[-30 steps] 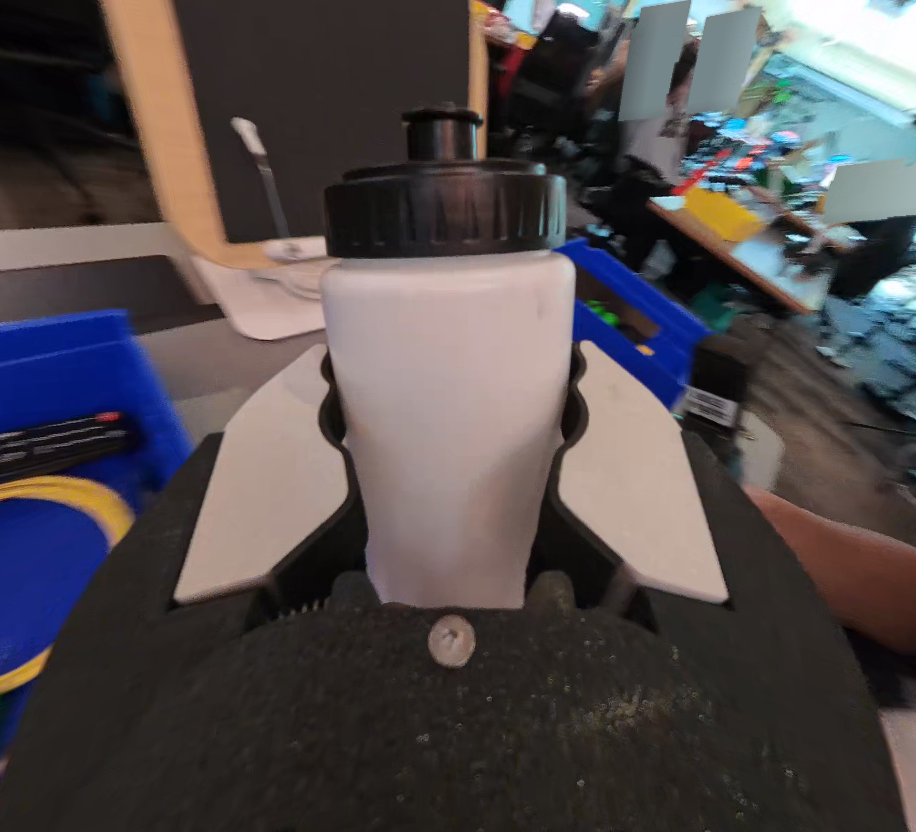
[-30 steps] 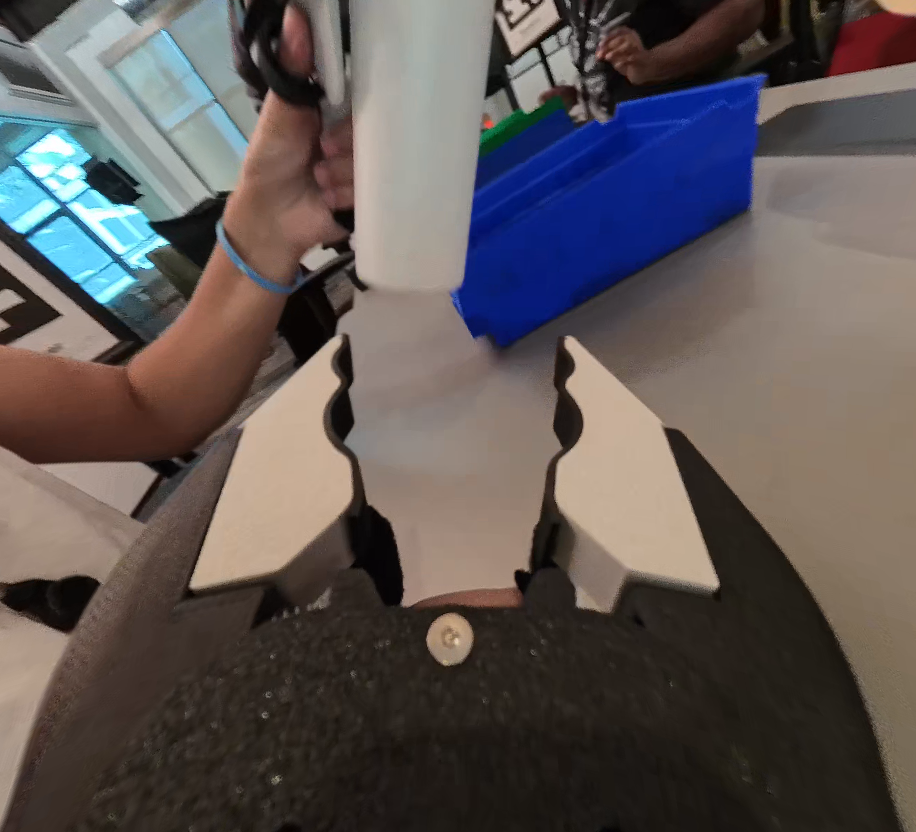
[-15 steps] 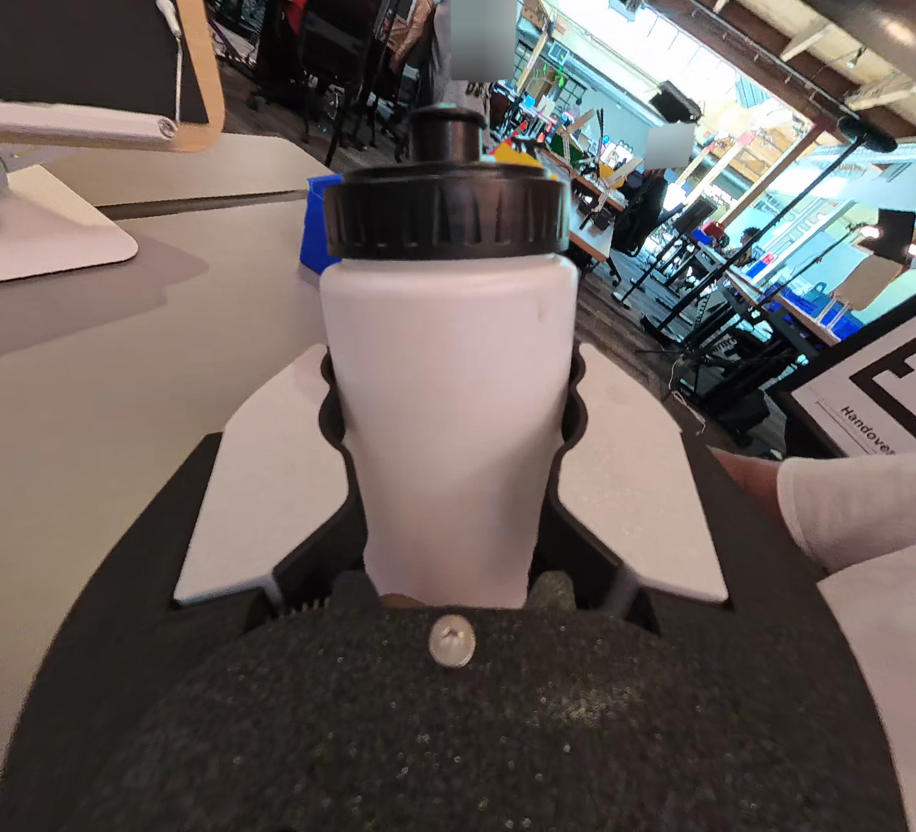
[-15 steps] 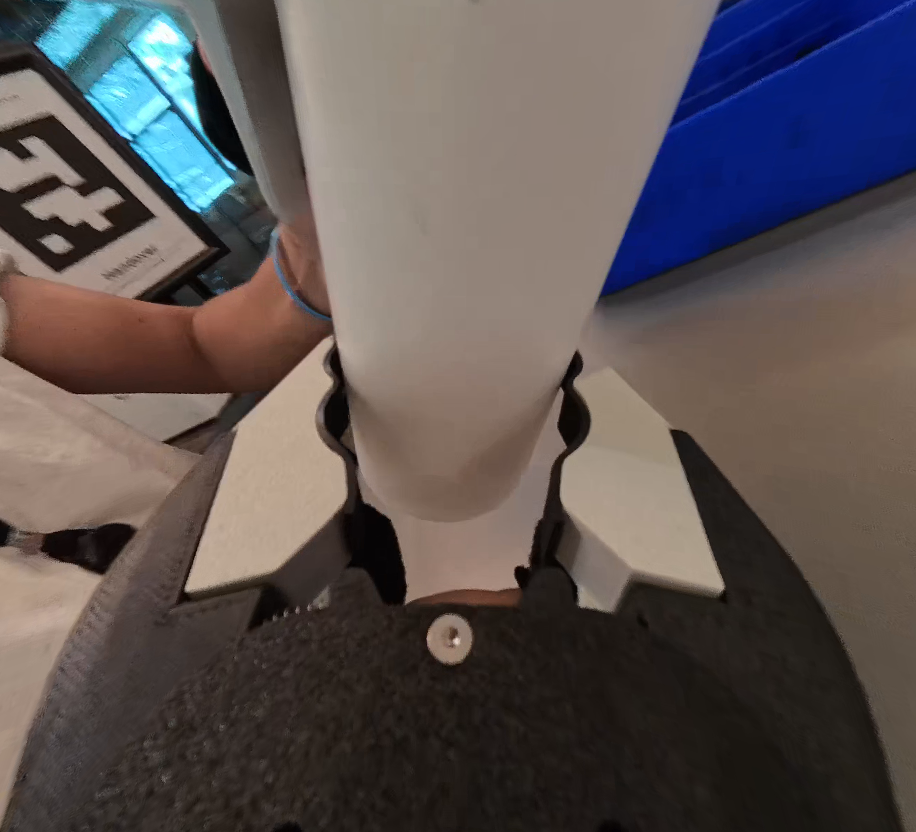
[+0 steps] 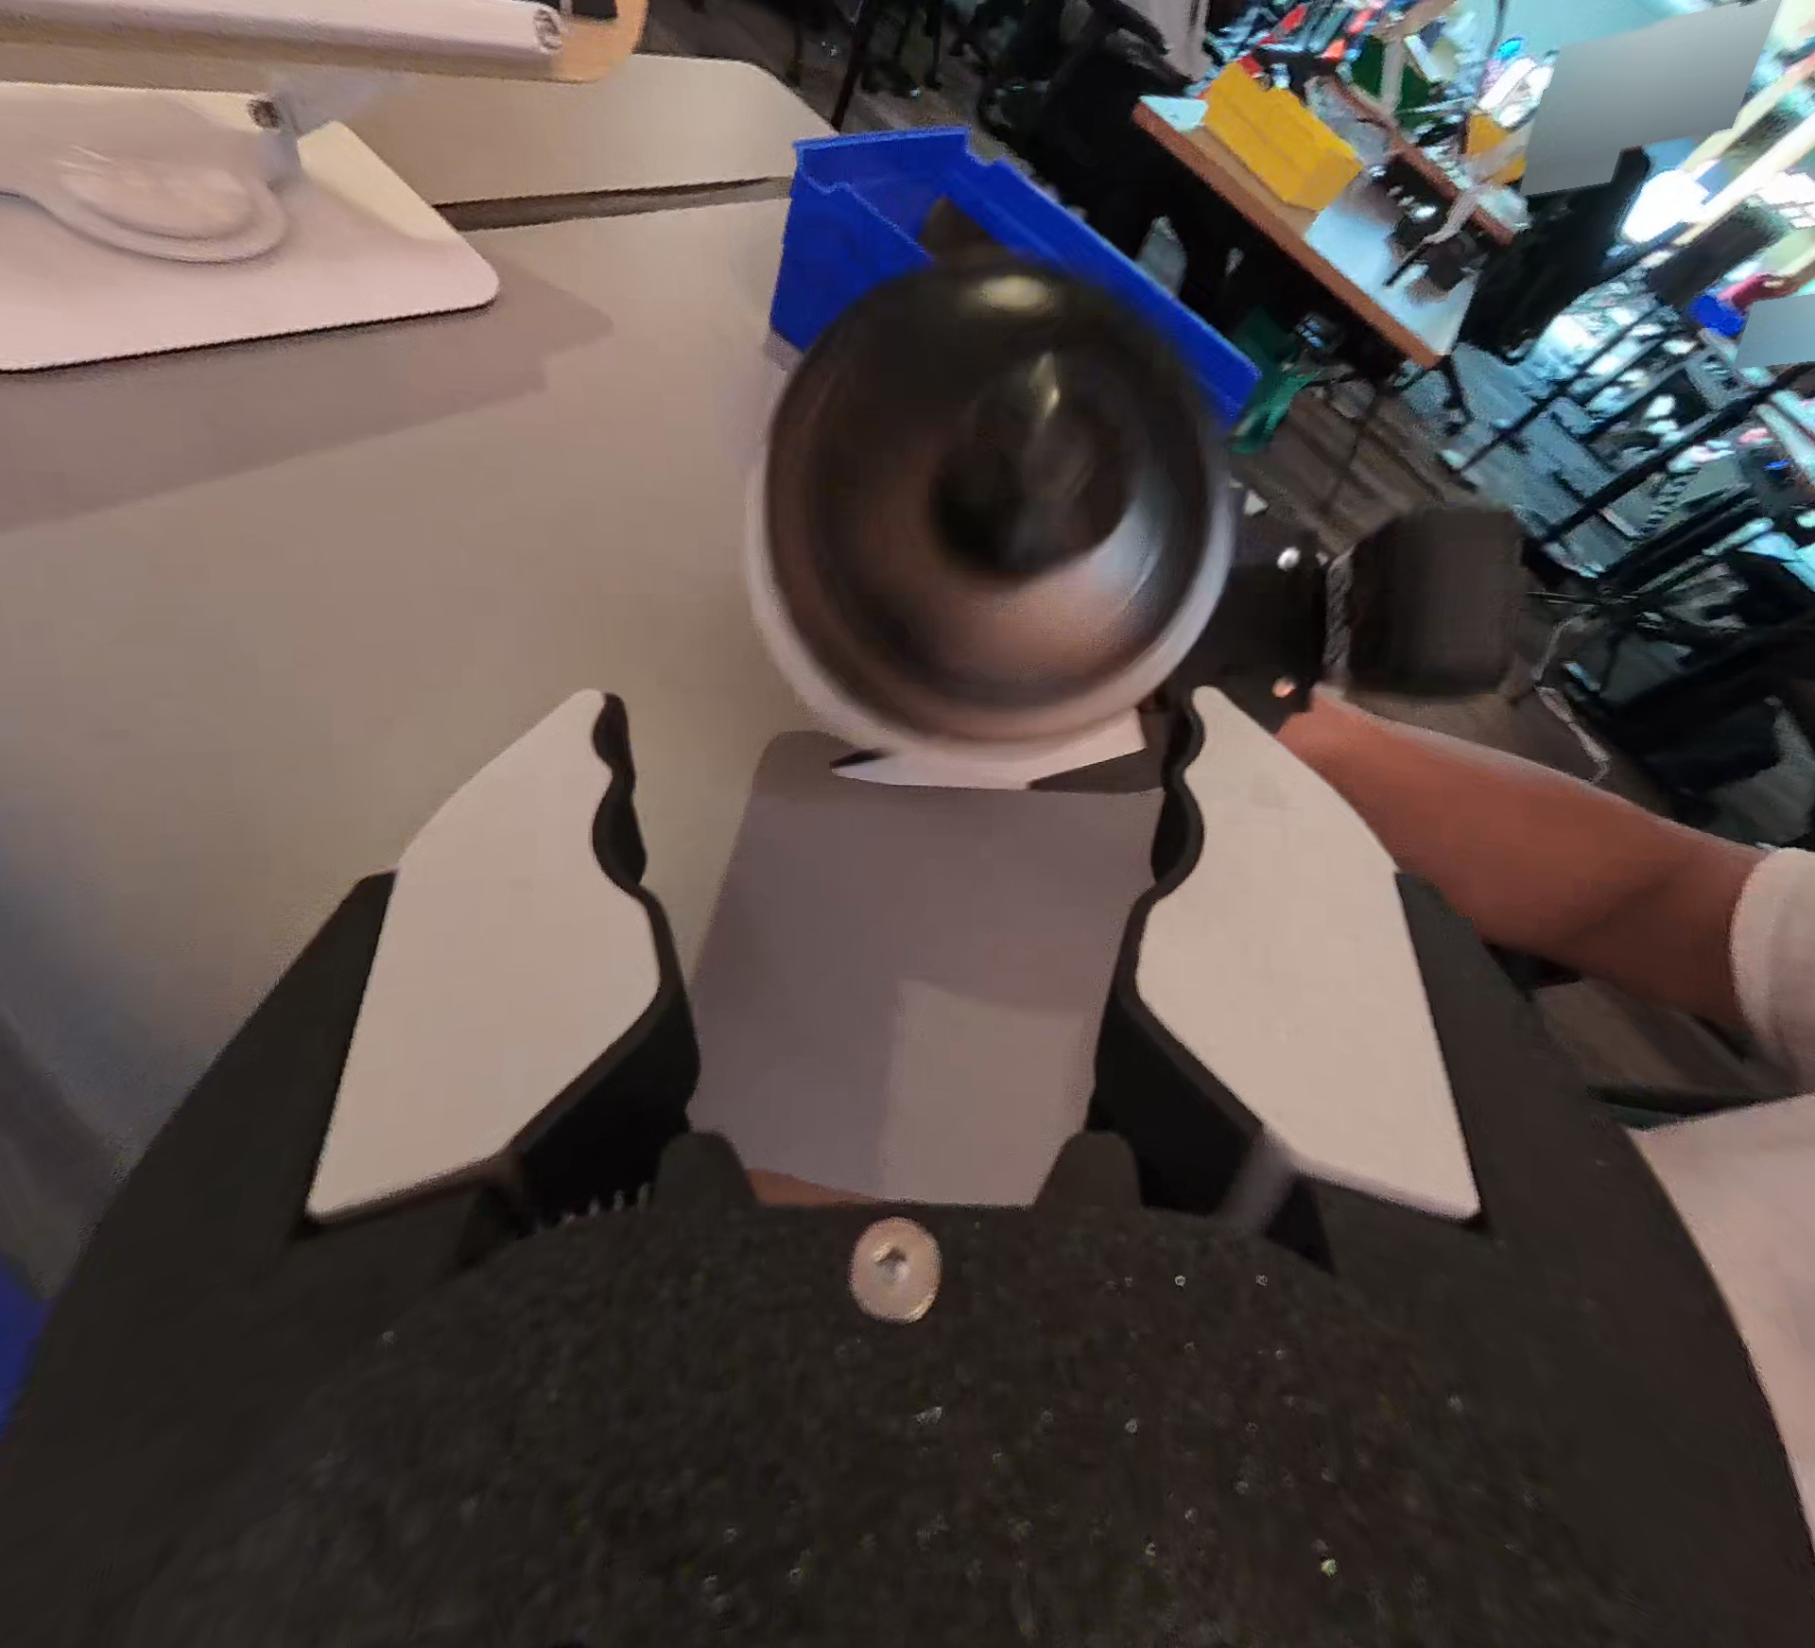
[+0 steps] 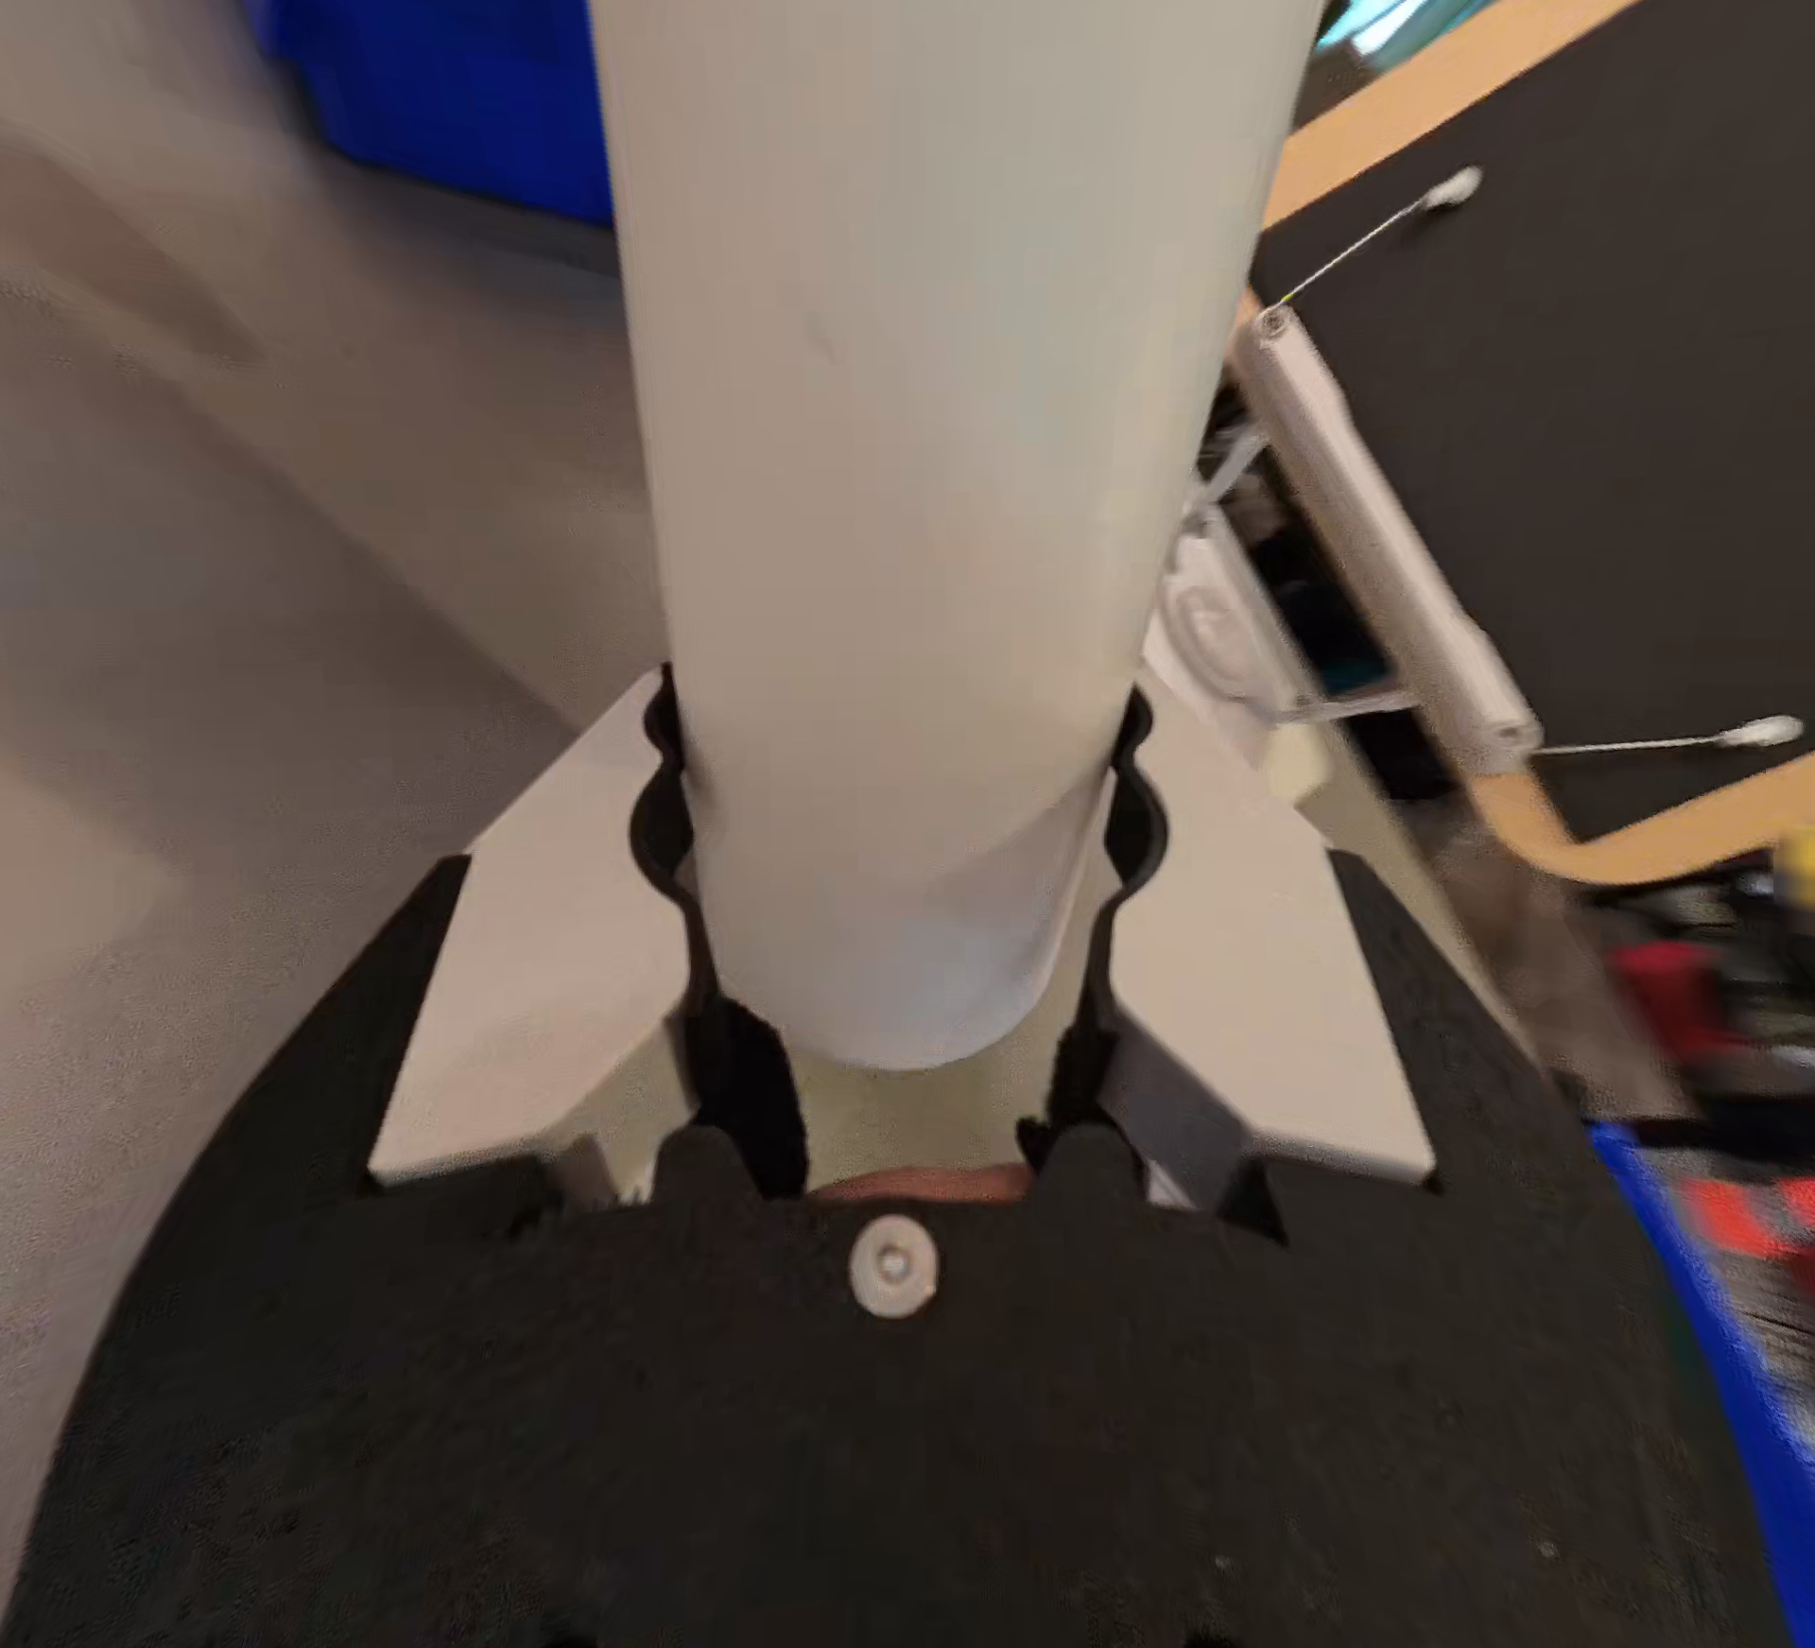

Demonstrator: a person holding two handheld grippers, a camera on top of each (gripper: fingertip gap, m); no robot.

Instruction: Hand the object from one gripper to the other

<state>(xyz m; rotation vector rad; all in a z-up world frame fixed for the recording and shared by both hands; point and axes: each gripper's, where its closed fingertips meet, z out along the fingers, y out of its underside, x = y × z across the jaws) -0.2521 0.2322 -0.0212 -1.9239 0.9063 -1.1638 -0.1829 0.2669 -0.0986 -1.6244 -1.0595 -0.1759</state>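
The white bottle (image 6: 913,383) with a black screw cap stands between my right gripper's (image 6: 899,776) fingers; both black pads press its lower body, so the right gripper is shut on it. In the left wrist view I see the same bottle (image 5: 992,510) cap-first, blurred, out ahead of my left gripper (image 5: 899,776). The left jaws stand wide apart with only grey table between them; nothing is in them. A hand and part of the right gripper's body (image 5: 1414,609) show to the right of the bottle there.
A blue bin (image 5: 884,226) sits on the grey table (image 5: 344,619) behind the bottle; another view of a blue bin (image 6: 442,9) is at top left of the right wrist view. A white monitor stand (image 5: 196,226) is at the left. A black board with a wooden rim (image 6: 1571,275) is at the right. My right fingertips sit around 12 cm from my left ones.
My left gripper opened and let go of the bottle, which now sits ahead of its jaws. My right gripper's pads closed on the bottle's lower body and it now carries it.
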